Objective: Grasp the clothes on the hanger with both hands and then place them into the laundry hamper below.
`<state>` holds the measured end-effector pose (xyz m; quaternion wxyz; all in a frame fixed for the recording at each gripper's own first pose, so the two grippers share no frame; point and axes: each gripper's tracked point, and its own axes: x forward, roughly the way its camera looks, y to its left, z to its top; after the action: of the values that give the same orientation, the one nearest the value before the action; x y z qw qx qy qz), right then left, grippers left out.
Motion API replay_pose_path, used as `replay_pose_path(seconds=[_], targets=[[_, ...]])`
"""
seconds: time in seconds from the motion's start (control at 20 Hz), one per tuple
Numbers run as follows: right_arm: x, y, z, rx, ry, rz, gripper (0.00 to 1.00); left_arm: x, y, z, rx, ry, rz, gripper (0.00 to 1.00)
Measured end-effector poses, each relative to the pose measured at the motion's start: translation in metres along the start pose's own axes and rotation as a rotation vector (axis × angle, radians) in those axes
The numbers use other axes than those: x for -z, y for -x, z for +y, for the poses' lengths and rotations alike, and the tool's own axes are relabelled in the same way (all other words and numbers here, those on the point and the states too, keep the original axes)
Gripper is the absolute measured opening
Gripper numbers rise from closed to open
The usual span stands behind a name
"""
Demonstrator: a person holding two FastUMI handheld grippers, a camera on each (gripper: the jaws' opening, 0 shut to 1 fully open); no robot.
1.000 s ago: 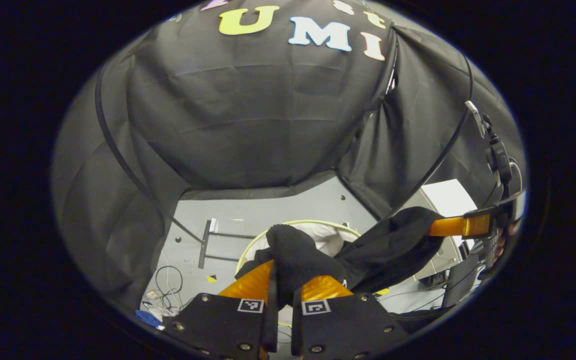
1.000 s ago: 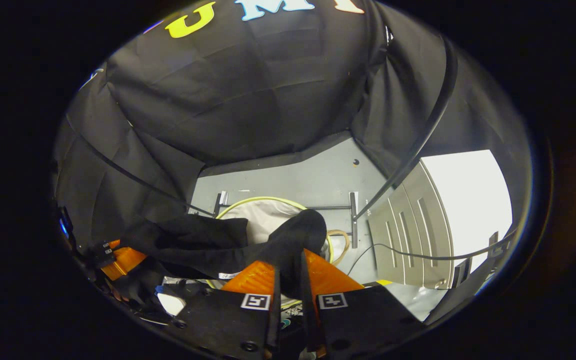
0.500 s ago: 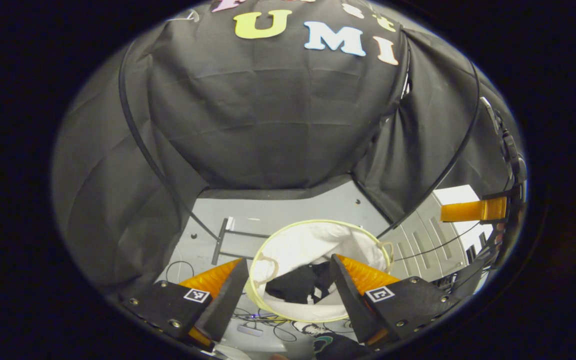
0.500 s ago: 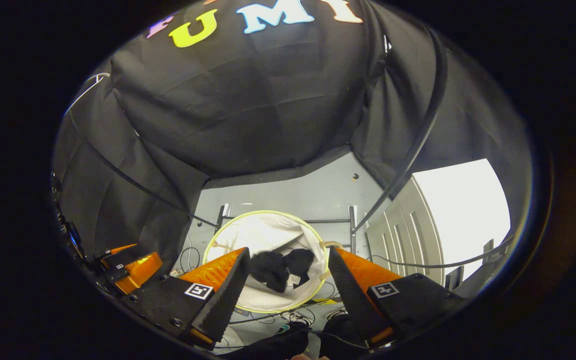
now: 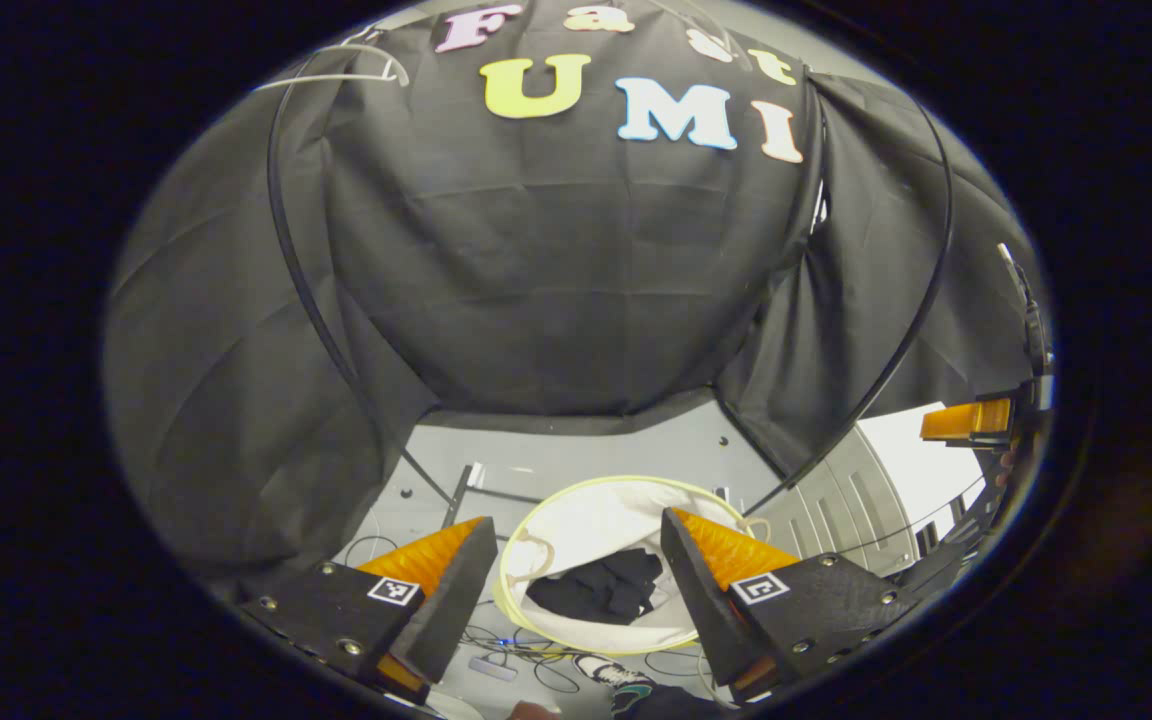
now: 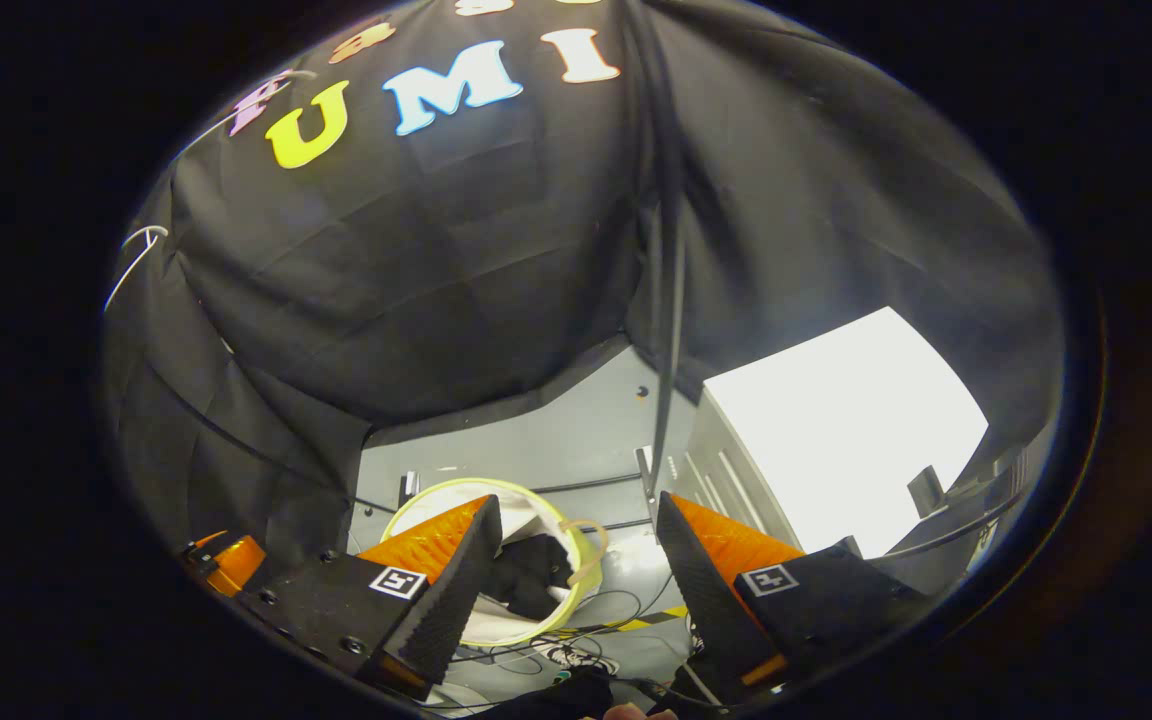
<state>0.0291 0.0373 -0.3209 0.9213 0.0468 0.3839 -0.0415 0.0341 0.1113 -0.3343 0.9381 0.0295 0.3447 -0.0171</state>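
Observation:
A black garment (image 5: 598, 588) lies crumpled in the bottom of the white laundry hamper (image 5: 586, 505) with a pale yellow rim, on the grey floor. In the right gripper view the same garment (image 6: 532, 586) rests inside the hamper (image 6: 576, 562). My left gripper (image 5: 578, 535) hangs open above the hamper with nothing between its fingers. My right gripper (image 6: 578, 512) is open too, above and to the right of the hamper. The right gripper (image 5: 966, 422) also shows at the far right of the left gripper view. A white hanger (image 5: 366, 68) hangs bare at the upper left.
Black cloth walls close in the booth. A black metal stand base (image 5: 463, 485) lies on the floor behind the hamper. Cables (image 5: 536, 655) trail across the floor in front. A pale cabinet (image 6: 836, 450) stands at the right.
One second ago both grippers were shut on the black garment, stretched over the hamper. Both have opened, the garment has dropped into the hamper, and the grippers have risen and drawn back.

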Motion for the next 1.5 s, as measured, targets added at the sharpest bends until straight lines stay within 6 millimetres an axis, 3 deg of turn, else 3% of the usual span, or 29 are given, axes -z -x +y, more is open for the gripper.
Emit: replay_pose_path(seconds=[0.15, 0.45, 0.7, 0.85, 1.05, 1.15, 1.2, 1.3, 1.5], targets=[[-0.014, 0.01, -0.029, 0.005, 0.016, -0.051, 0.98, -0.037, 0.022, -0.022, -0.034, 0.008, -0.076, 0.96], [-0.048, 0.029, -0.068, -0.064, 0.01, -0.137, 0.99, -0.093, 0.06, -0.092, -0.053, 0.092, -0.167, 0.96], [-0.082, 0.047, -0.101, -0.112, 0.038, -0.25, 0.98, -0.15, 0.106, -0.134, -0.116, 0.11, -0.304, 0.96], [-0.123, 0.068, -0.116, -0.15, 0.047, -0.359, 0.98, -0.188, 0.142, -0.16, -0.145, 0.122, -0.424, 0.96], [-0.182, 0.099, -0.119, -0.195, -0.018, -0.514, 0.98, -0.236, 0.196, -0.194, -0.141, 0.12, -0.59, 0.96], [-0.206, 0.12, -0.118, -0.216, -0.049, -0.579, 0.98, -0.259, 0.219, -0.202, -0.132, 0.118, -0.631, 0.95], [-0.216, 0.13, -0.118, -0.224, -0.065, -0.618, 0.93, -0.266, 0.231, -0.203, -0.139, 0.118, -0.655, 0.95], [-0.237, 0.15, -0.116, -0.237, -0.086, -0.684, 0.98, -0.283, 0.257, -0.205, -0.133, 0.127, -0.7, 0.95], [-0.276, 0.194, -0.096, -0.281, -0.086, -0.803, 0.98, -0.301, 0.298, -0.185, -0.131, 0.162, -0.751, 0.96]])
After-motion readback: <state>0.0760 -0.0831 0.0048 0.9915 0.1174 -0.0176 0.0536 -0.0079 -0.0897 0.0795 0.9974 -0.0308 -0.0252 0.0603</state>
